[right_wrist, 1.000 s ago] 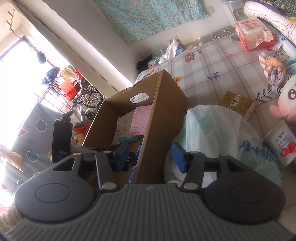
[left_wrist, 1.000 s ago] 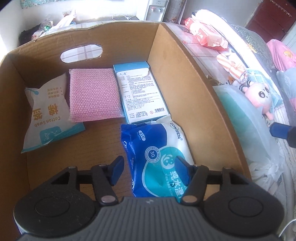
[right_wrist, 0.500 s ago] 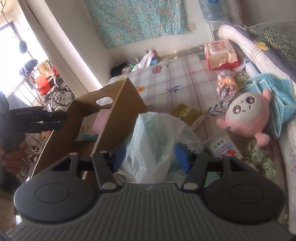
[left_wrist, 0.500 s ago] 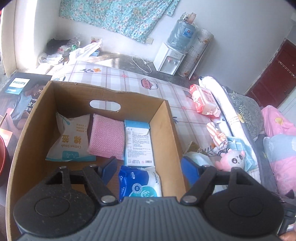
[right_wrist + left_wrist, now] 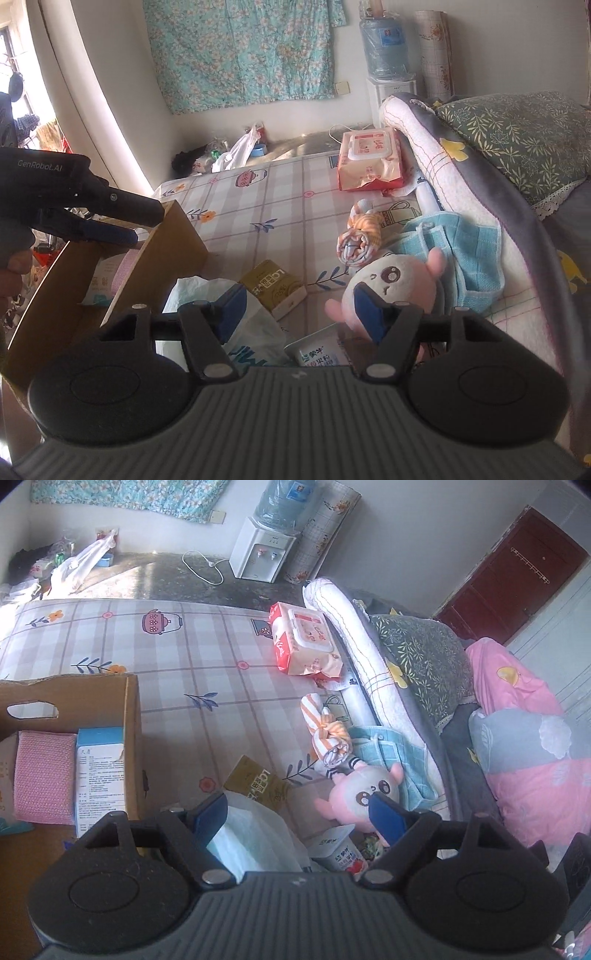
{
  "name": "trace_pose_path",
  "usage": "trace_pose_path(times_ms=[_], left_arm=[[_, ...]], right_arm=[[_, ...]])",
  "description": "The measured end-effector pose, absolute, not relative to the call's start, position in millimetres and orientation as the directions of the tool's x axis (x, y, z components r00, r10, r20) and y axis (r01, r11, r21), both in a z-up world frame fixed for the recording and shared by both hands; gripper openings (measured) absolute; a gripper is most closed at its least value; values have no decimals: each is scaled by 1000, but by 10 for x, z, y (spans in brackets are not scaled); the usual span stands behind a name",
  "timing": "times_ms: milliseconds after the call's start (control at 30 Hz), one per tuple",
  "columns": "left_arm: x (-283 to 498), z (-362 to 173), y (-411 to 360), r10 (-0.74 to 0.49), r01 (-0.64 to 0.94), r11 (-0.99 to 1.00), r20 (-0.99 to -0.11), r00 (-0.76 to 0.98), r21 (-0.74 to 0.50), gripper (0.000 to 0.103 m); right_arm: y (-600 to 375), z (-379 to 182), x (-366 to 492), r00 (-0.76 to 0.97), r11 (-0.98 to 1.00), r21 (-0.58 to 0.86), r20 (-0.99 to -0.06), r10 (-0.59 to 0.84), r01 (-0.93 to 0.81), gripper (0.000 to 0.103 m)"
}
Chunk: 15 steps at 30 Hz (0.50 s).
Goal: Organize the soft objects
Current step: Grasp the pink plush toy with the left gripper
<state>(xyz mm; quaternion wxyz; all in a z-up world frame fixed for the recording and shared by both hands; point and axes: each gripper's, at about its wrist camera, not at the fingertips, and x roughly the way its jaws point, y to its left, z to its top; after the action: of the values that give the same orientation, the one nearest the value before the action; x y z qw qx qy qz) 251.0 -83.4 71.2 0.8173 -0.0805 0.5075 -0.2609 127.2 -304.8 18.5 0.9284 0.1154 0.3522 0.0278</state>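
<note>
Both tongs spread wide, nothing held: left tongs [image 5: 299, 812] hang above the white plastic bag [image 5: 255, 842], right tongs [image 5: 301, 308] above the same bag and a yogurt cup [image 5: 317, 356], right fingertip lined up in front of the pink plush [image 5: 391, 284]. Looks like the between-picks step: choosing the next soft item. Cardboard box [image 5: 131, 738] to the left already holds the pink sponge [image 5: 44, 775] and a blue-white carton [image 5: 99, 771]. Left on the bed: plush, striped rolled cloth [image 5: 360, 232], blue towel [image 5: 465, 243], wipes pack [image 5: 369, 160]. Next move probably: right tongs drop over the plush, squeeze its body, carry it left over the box wall.
</note>
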Motion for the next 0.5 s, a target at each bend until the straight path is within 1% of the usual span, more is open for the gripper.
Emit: trace_pose_path(times_ms=[100,200,333,400,467,500], left_arm=[[2585,519,-1156,-511,364,843,-802,309,-396,84],[2657,290,-1424,-518,370,832,-818,251,-413,77],[2783,0,-1719,-519,373,818,-842,149,-438,76],[2847,-130,-1842,-511,359,819,-853,105,-447,76],[2906,-238,-1948,-508,347,820,-858,74,-456,77],[2932,-283,-1995,-508,342,820,-859,61,-460,77]], right_arm=[[-3290,59,1297,743,960,266,-659,116,86,66],[-3559,-149,1308,727,940,304,-680,98,158,66],[-3722,-371,1381,693,929,322,-712,111,183,66],[-3729,-451,1449,672,935,312,-731,123,169,68],[-3700,-527,1530,653,947,282,-748,118,152,74],[-3682,-562,1563,643,953,265,-757,114,144,75]])
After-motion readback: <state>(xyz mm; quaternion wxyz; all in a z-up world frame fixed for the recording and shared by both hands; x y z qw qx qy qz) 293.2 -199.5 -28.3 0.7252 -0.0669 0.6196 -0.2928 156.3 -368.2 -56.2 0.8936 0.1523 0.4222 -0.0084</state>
